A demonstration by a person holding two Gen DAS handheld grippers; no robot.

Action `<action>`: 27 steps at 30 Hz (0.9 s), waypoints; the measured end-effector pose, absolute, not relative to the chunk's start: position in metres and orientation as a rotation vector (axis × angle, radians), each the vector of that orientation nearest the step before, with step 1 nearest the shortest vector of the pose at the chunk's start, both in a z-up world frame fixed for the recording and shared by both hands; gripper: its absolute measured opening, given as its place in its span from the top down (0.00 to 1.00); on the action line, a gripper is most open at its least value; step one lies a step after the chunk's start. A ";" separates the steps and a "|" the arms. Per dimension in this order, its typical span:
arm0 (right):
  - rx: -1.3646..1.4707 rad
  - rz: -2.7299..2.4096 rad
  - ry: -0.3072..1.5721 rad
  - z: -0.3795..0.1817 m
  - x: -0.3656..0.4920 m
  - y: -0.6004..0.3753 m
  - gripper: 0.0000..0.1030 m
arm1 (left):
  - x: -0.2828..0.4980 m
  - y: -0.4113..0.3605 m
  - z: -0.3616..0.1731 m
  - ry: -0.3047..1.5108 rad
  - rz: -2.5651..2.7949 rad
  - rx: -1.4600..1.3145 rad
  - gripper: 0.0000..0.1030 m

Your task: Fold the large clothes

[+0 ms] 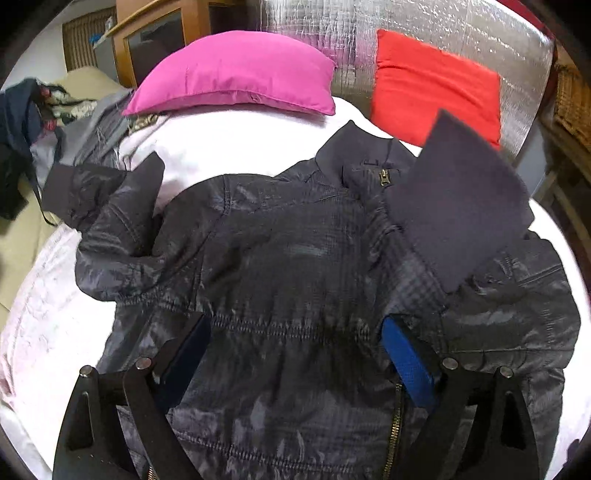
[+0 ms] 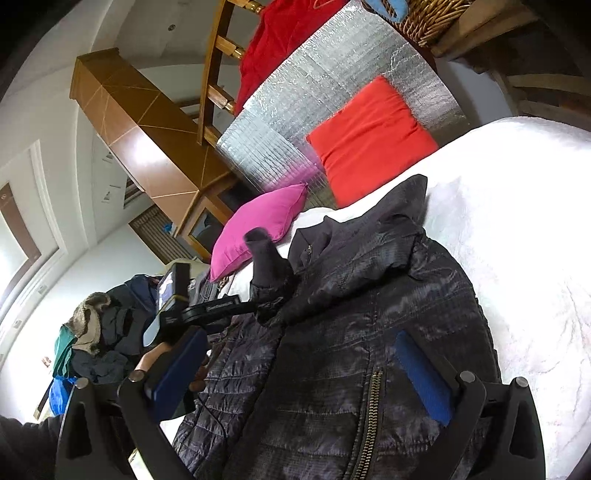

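A dark quilted jacket (image 1: 280, 258) lies front up on the white bed (image 1: 229, 144), collar toward the pillows. Its right sleeve with a dark knit cuff (image 1: 461, 199) is folded across the chest; the other sleeve (image 1: 107, 206) lies bent at the left. My left gripper (image 1: 295, 354) is open just above the jacket's waist, blue pads apart. In the right wrist view the jacket (image 2: 369, 325) fills the middle, and my right gripper (image 2: 303, 373) is open above its zipper side. The left gripper (image 2: 207, 310) shows there at the left, close to a sleeve cuff (image 2: 264, 254); its tips are hidden.
A pink pillow (image 1: 236, 81) and a red pillow (image 1: 436, 85) lean on a silver foil headboard (image 1: 332, 33). A heap of other clothes (image 1: 29, 122) sits at the left of the bed. A wooden cabinet (image 2: 147, 129) and a wicker basket (image 2: 424, 18) stand beyond.
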State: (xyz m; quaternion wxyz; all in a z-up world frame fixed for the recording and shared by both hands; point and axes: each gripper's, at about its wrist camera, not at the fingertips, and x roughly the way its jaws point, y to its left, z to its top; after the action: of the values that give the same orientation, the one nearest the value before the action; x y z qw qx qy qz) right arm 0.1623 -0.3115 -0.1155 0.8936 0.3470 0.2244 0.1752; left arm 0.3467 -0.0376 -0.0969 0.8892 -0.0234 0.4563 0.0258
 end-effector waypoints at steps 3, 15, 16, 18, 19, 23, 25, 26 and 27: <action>0.723 0.361 0.469 -0.116 0.162 -0.313 0.00 | 0.350 -0.034 -0.102 0.968 0.047 -0.056 0.09; 0.733 0.355 0.478 -0.116 0.162 -0.312 0.00 | 0.329 -0.021 -0.093 0.920 0.141 -0.089 0.09; 0.735 0.357 0.482 -0.117 0.162 -0.311 0.00 | 0.325 -0.034 -0.087 0.893 0.109 -0.041 0.09; 0.734 0.359 0.482 -0.117 0.161 -0.310 0.00 | 0.322 -0.081 -0.074 0.845 0.035 0.138 0.09; 0.731 0.359 0.479 -0.116 0.161 -0.310 0.00 | 0.322 -0.101 -0.073 0.830 0.012 0.223 0.09; 0.726 0.357 0.472 -0.116 0.159 -0.310 0.00 | 0.334 -0.177 -0.084 0.799 -0.044 0.520 0.09; 0.735 0.360 0.472 -0.118 0.159 -0.312 0.00 | 0.348 -0.197 -0.099 0.838 -0.029 0.629 0.09; 0.736 0.360 0.471 -0.118 0.158 -0.313 0.00 | 0.354 -0.204 -0.108 0.863 -0.022 0.671 0.09; 0.737 0.362 0.470 -0.118 0.159 -0.313 0.00 | 0.360 -0.207 -0.115 0.866 -0.002 0.713 0.09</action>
State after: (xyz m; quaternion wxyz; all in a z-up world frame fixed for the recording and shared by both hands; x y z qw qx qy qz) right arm 0.1586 -0.3135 -0.1176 0.8902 0.3551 0.2262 0.1741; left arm 0.3597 -0.2067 -0.1154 0.8469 0.3380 0.4106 -0.0011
